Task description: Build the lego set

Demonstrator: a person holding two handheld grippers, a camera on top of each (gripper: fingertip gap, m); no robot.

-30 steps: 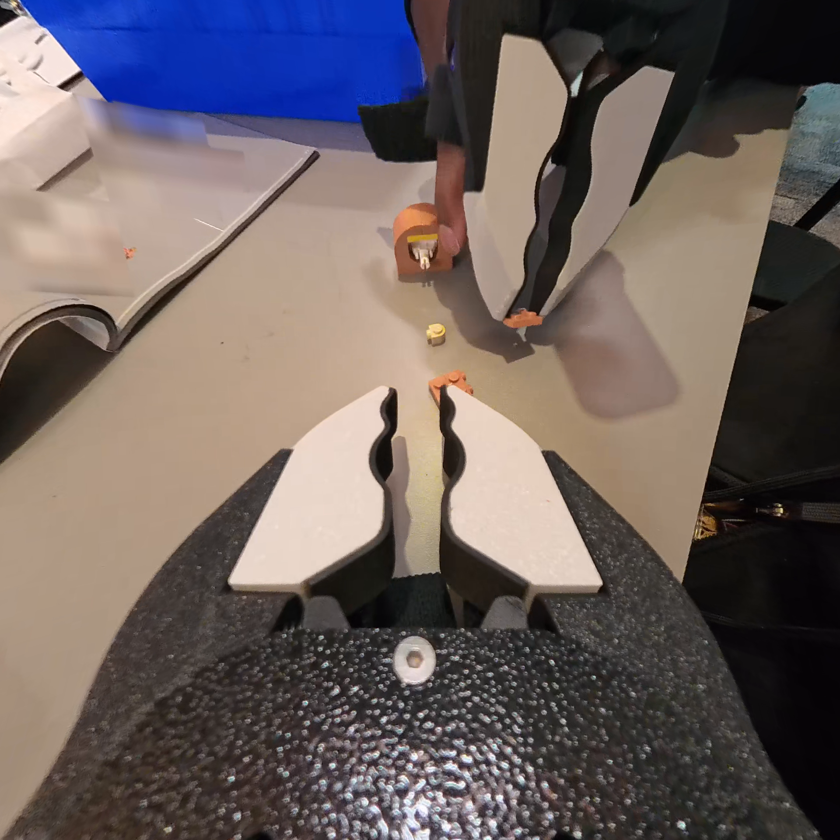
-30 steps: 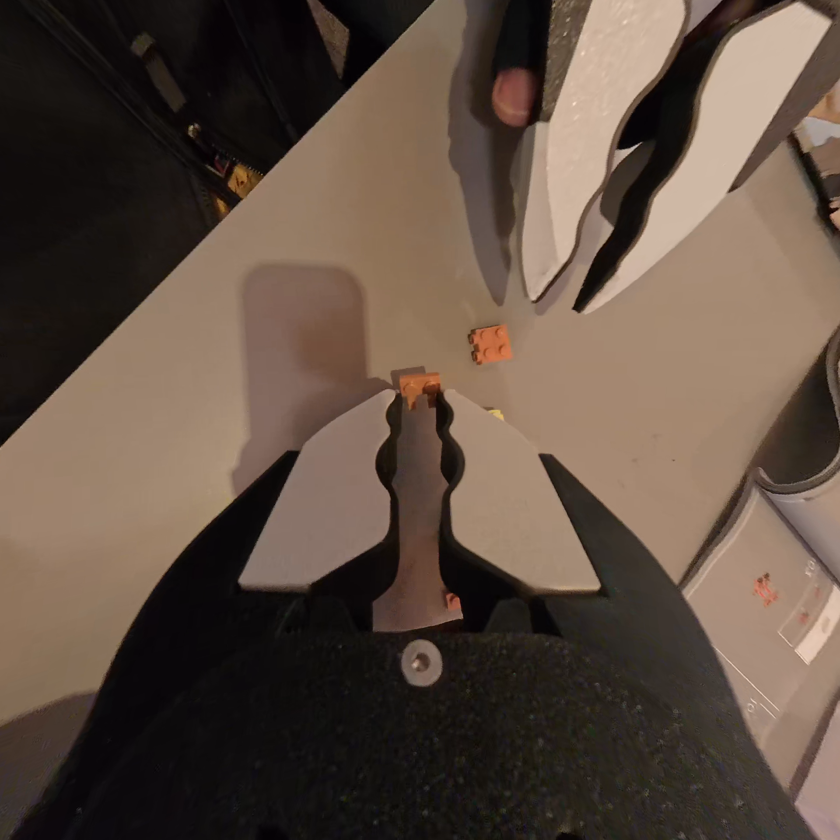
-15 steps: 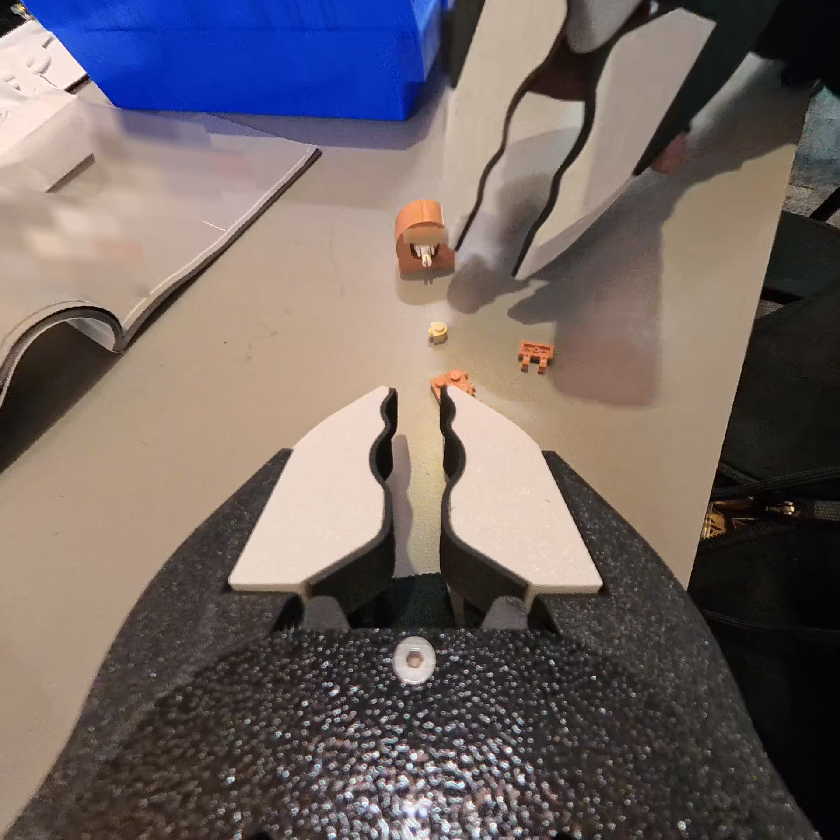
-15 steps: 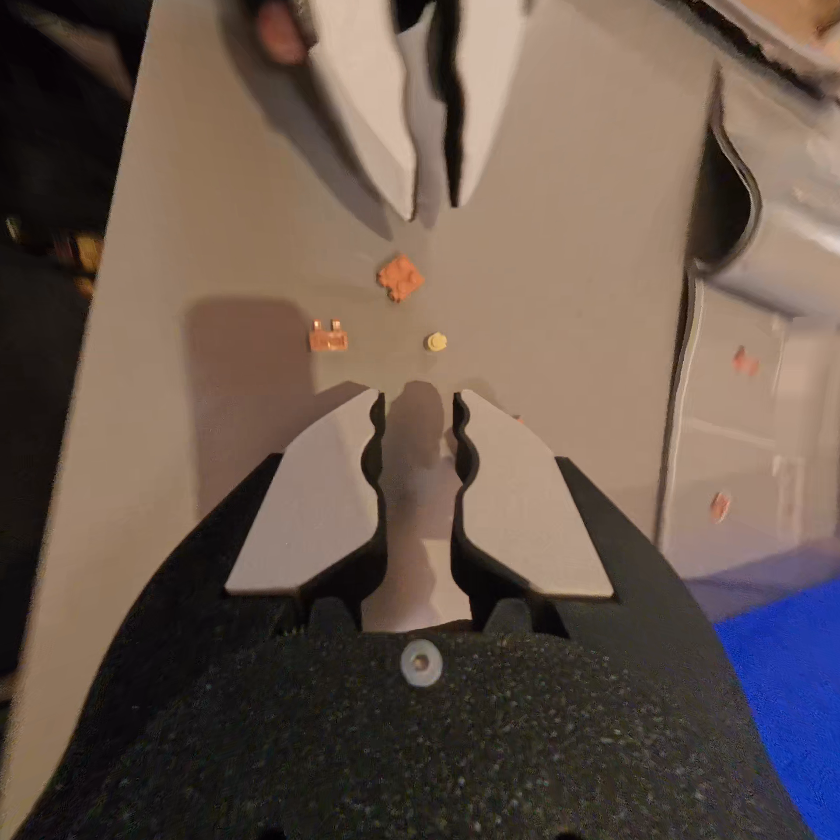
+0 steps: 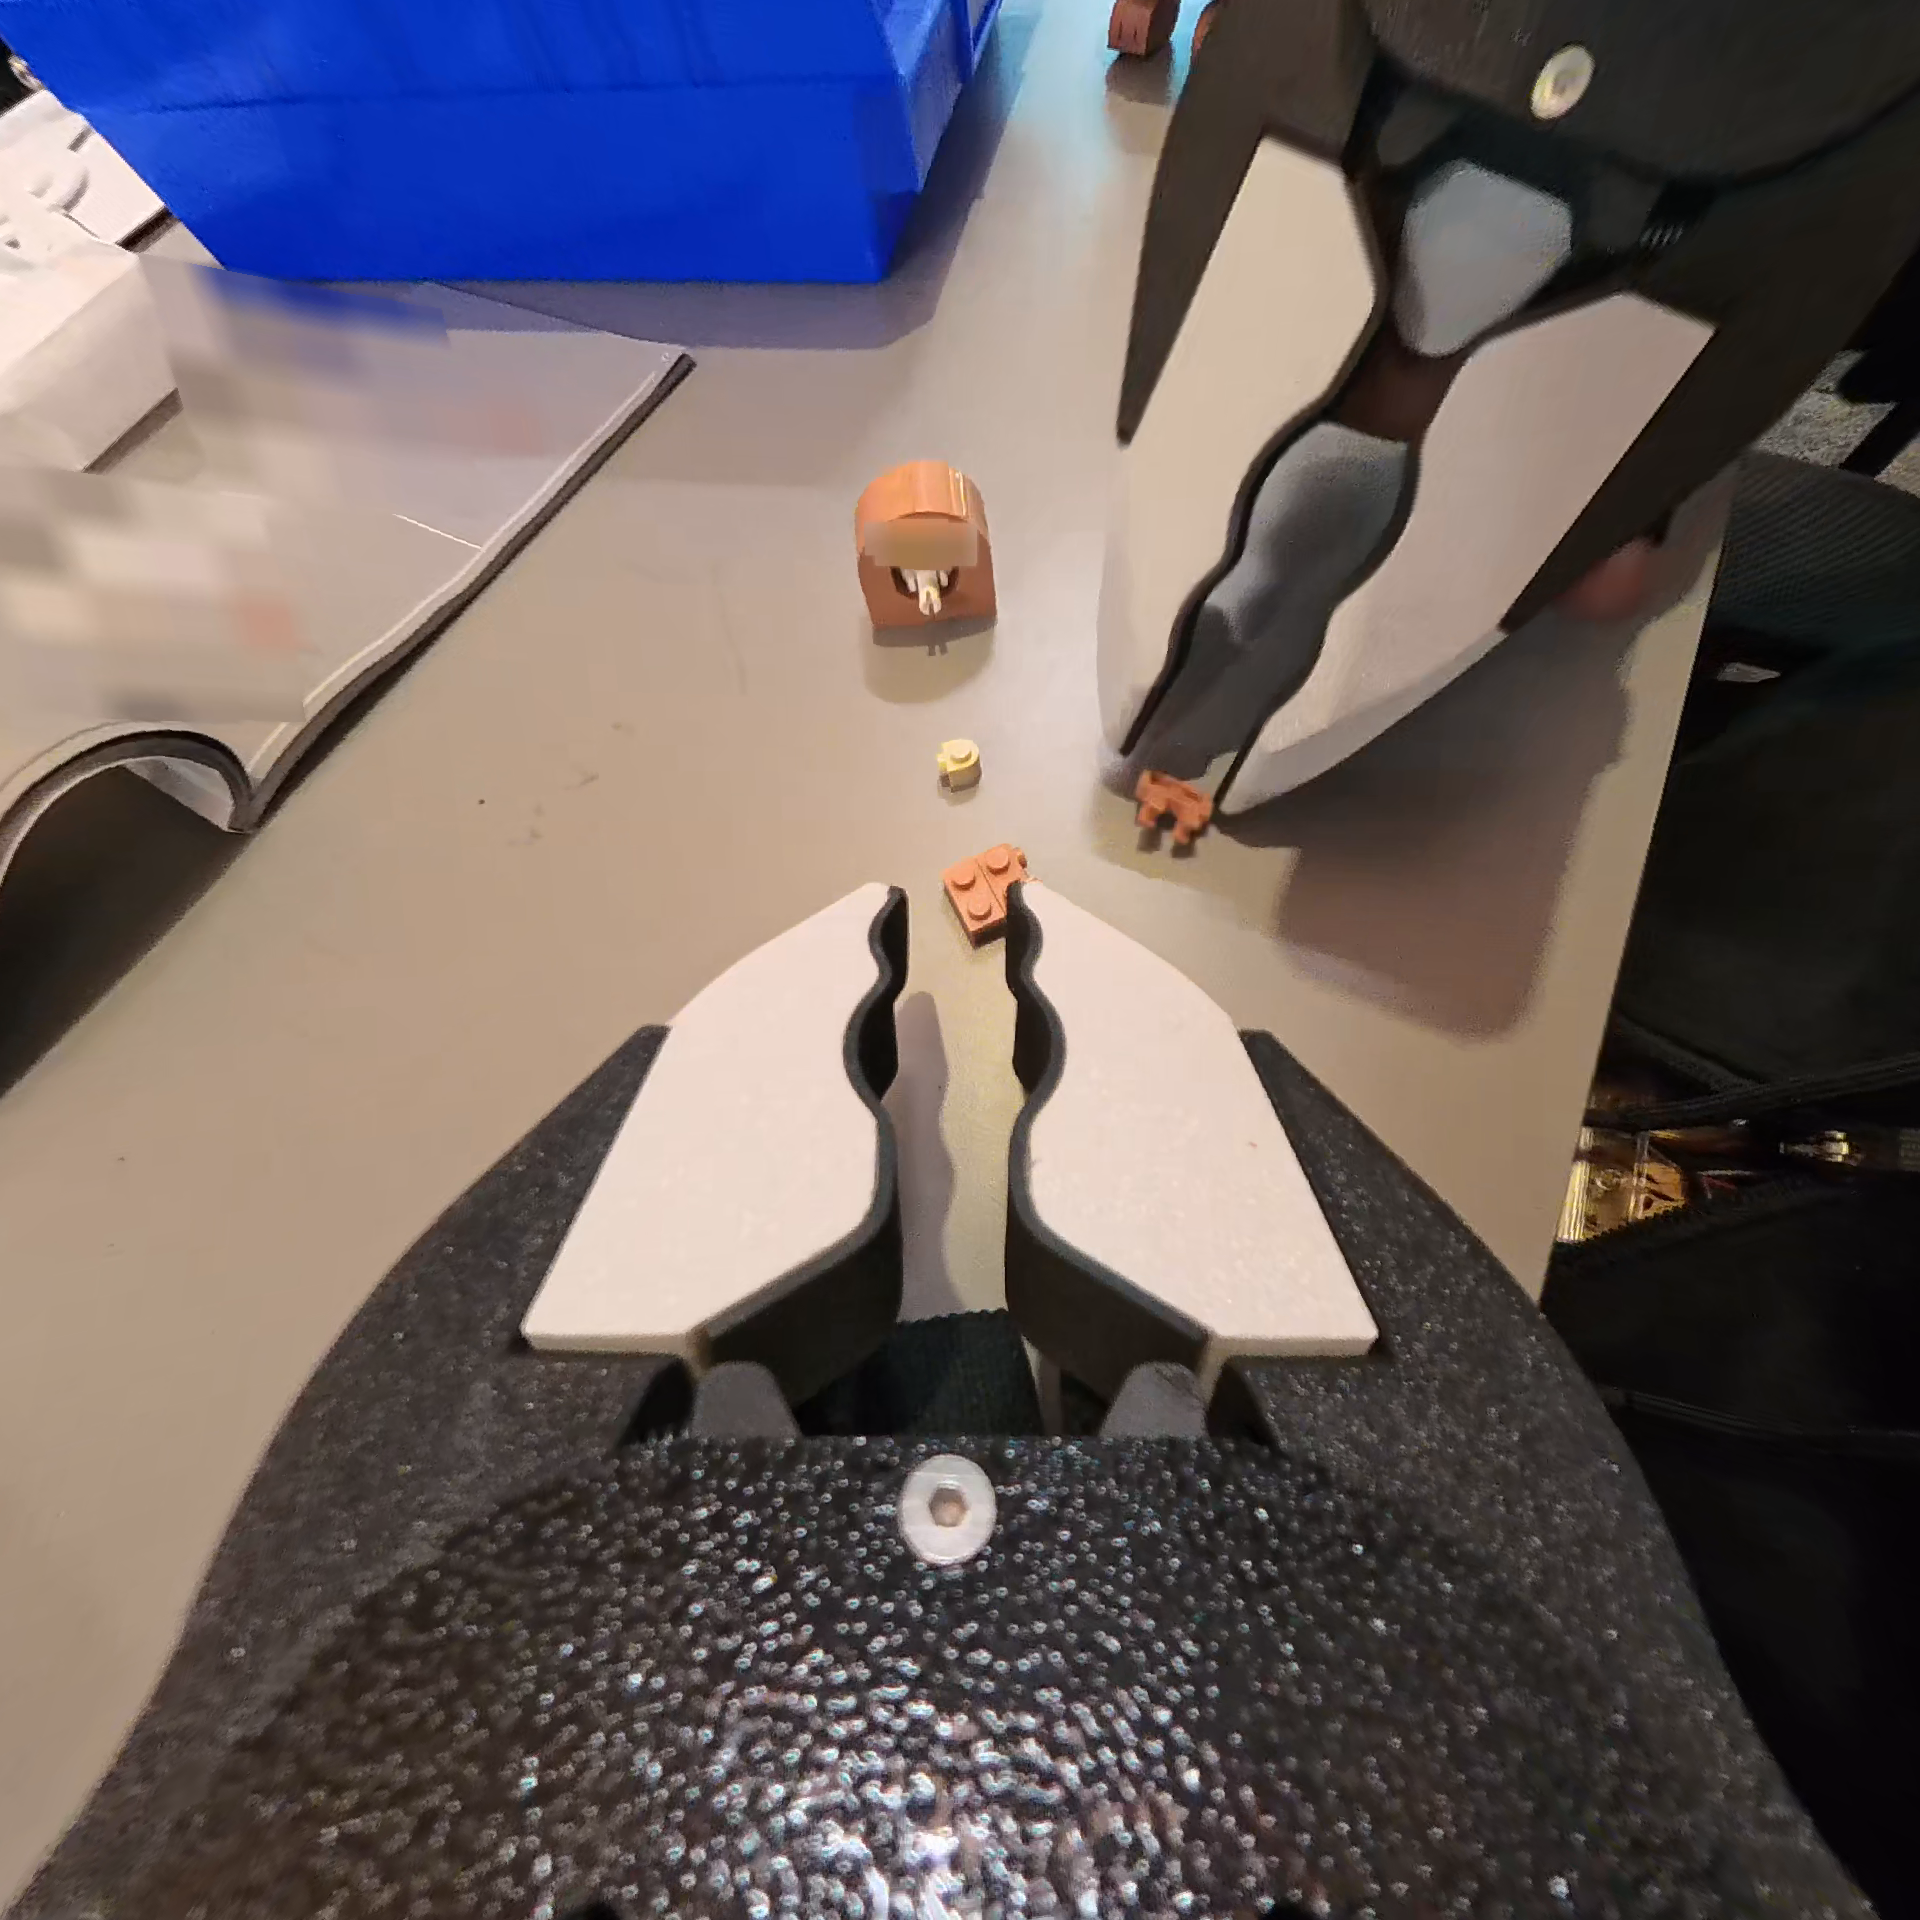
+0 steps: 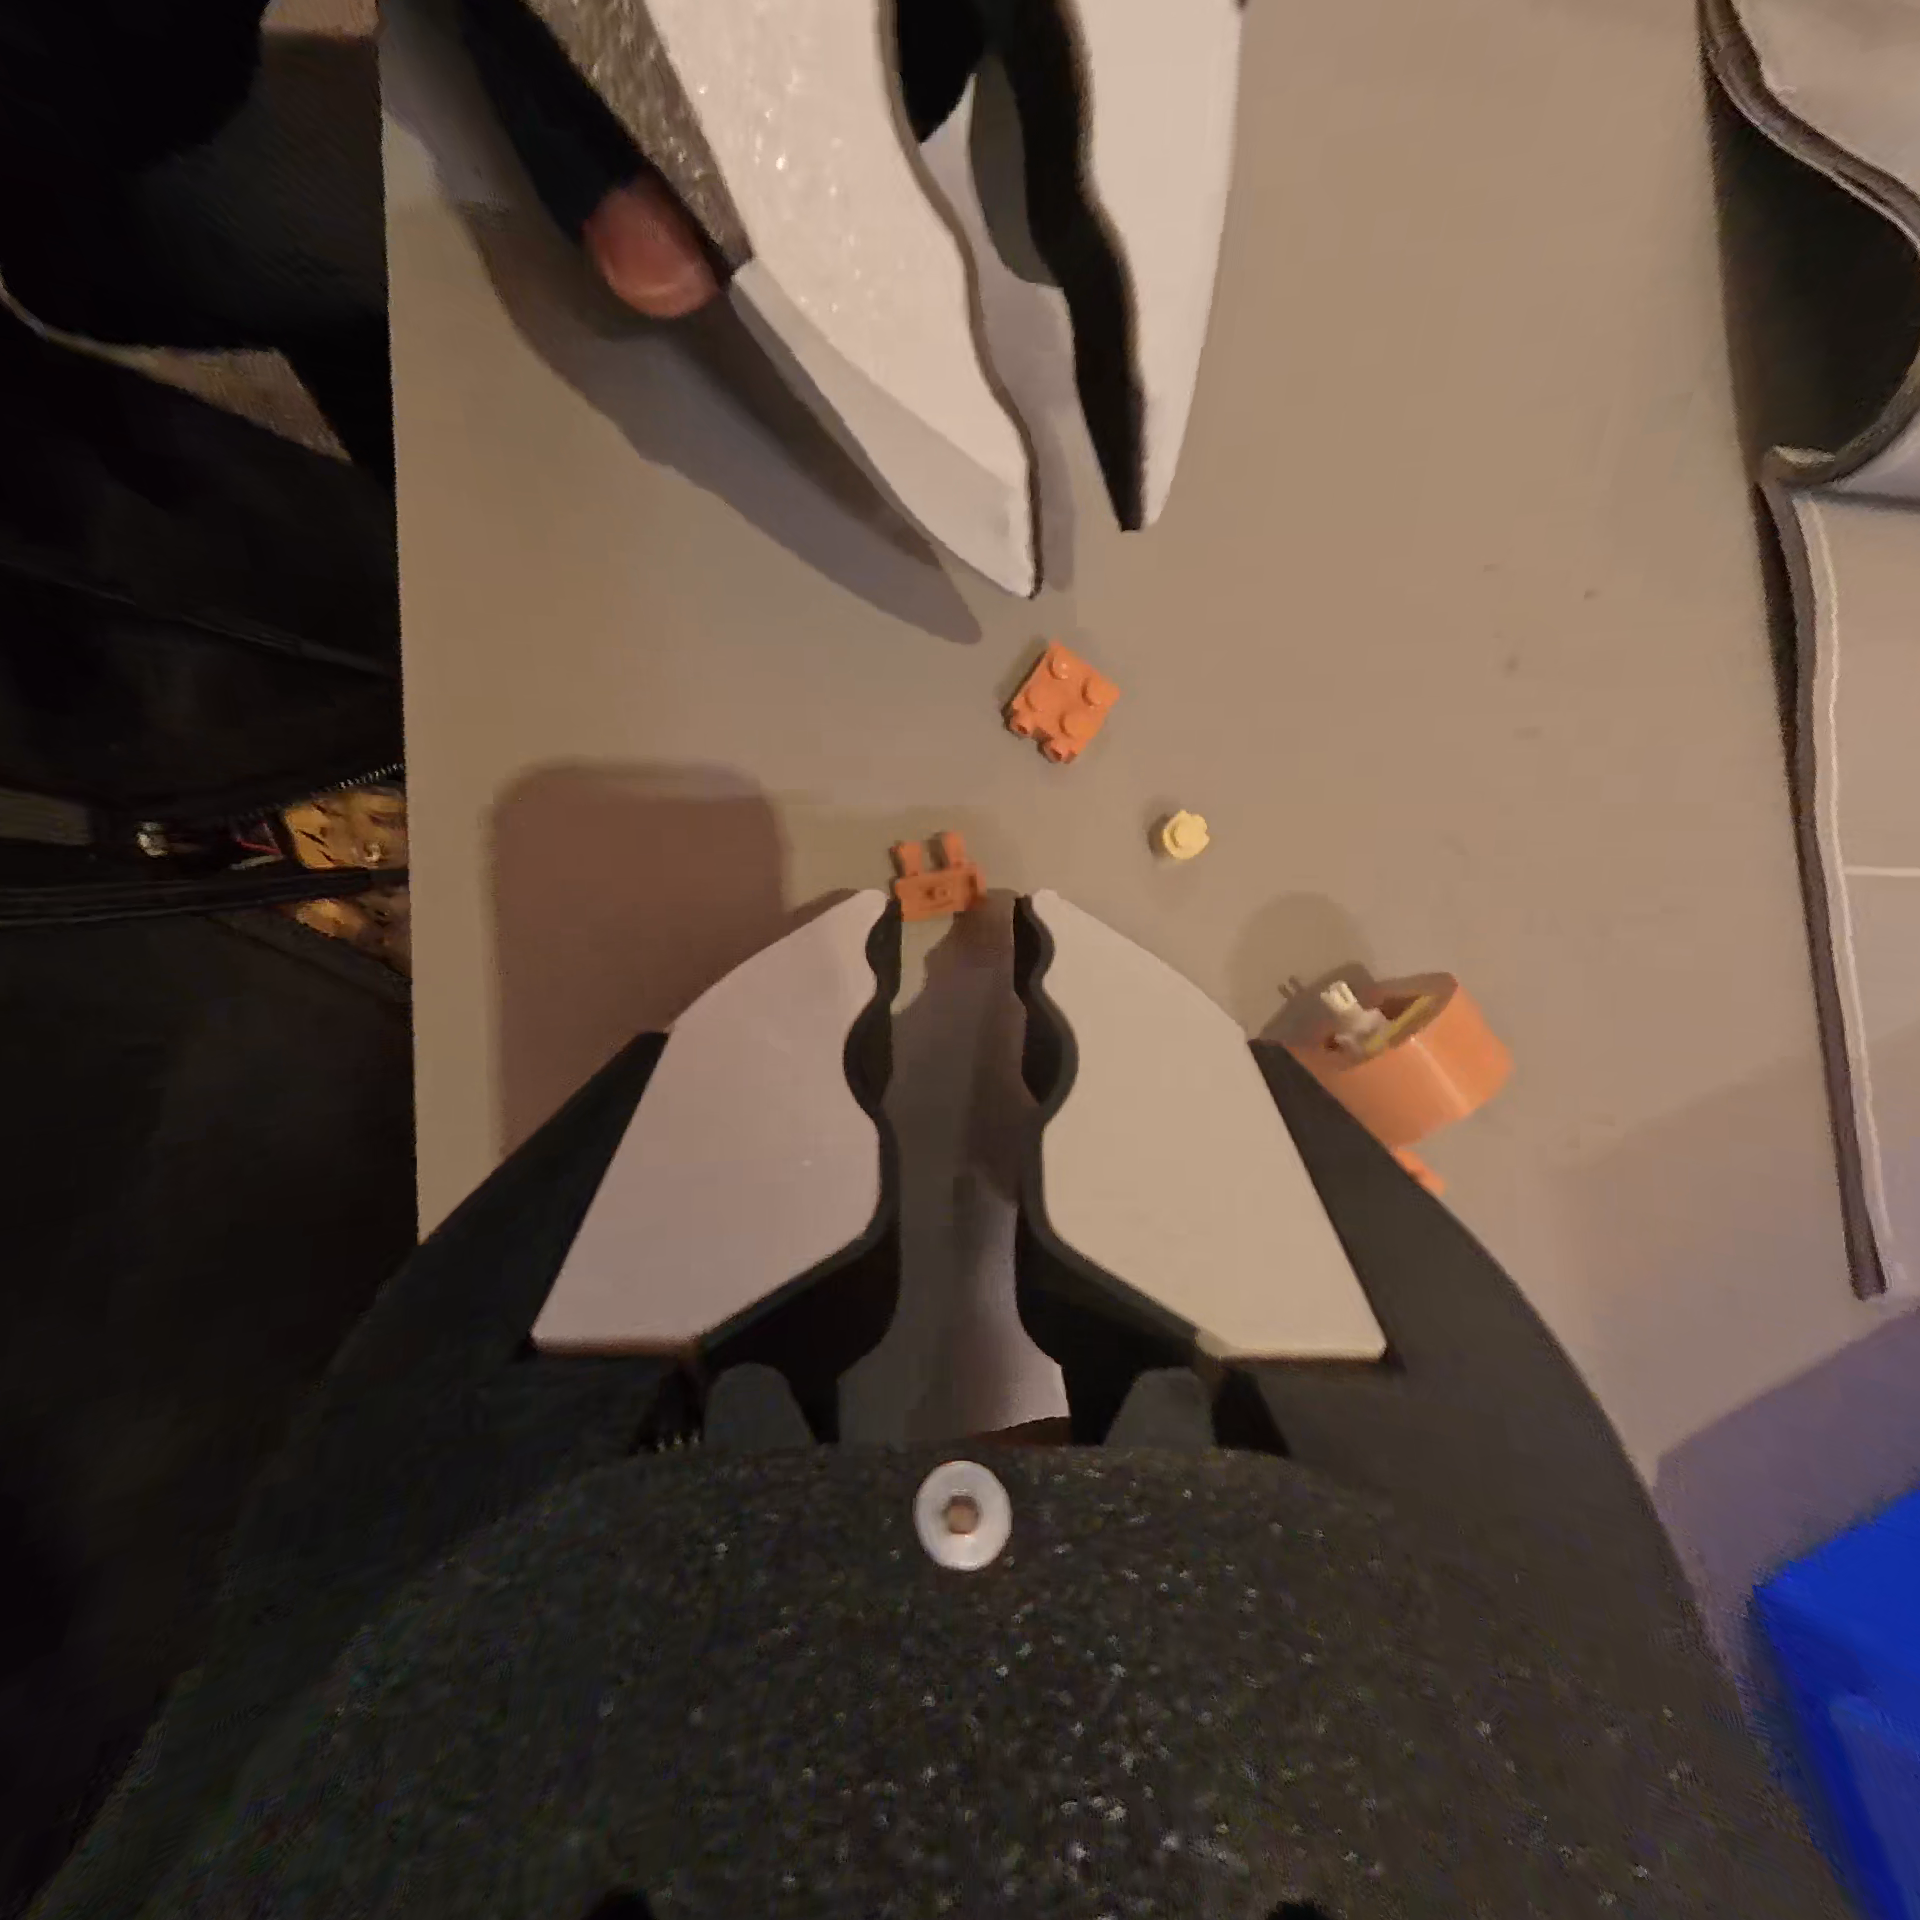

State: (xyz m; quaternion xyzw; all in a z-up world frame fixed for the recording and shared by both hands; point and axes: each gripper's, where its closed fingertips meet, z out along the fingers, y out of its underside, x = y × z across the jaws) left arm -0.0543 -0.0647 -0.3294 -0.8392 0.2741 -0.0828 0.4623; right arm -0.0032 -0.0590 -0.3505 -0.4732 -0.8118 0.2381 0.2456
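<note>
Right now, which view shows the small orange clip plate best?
Right wrist view: the clip plate lies sharp, seen from above, just ahead of the right gripper. Left wrist view shows it farther off, smaller and blurred, beneath that gripper's fingertips.

The table (image 5: pixel 520 1039) is showing a smooth, matt grey top with faint scuffs; the left gripper (image 5: pixel 956 904) is wearing a pebbled, glinting black shell, a bright metal screw (image 5: pixel 947 1505) and matt, grainy pale fingers (image 5: pixel 748 1122) edged in black rubbery lining; the square orange brick (image 5: pixel 977 891), the clip piece (image 5: pixel 1172 805) and the pale yellow stud (image 5: pixel 960 764) are looking like smooth plastic; the blue bin (image 5: pixel 520 135) is looking like matt plastic.
</note>
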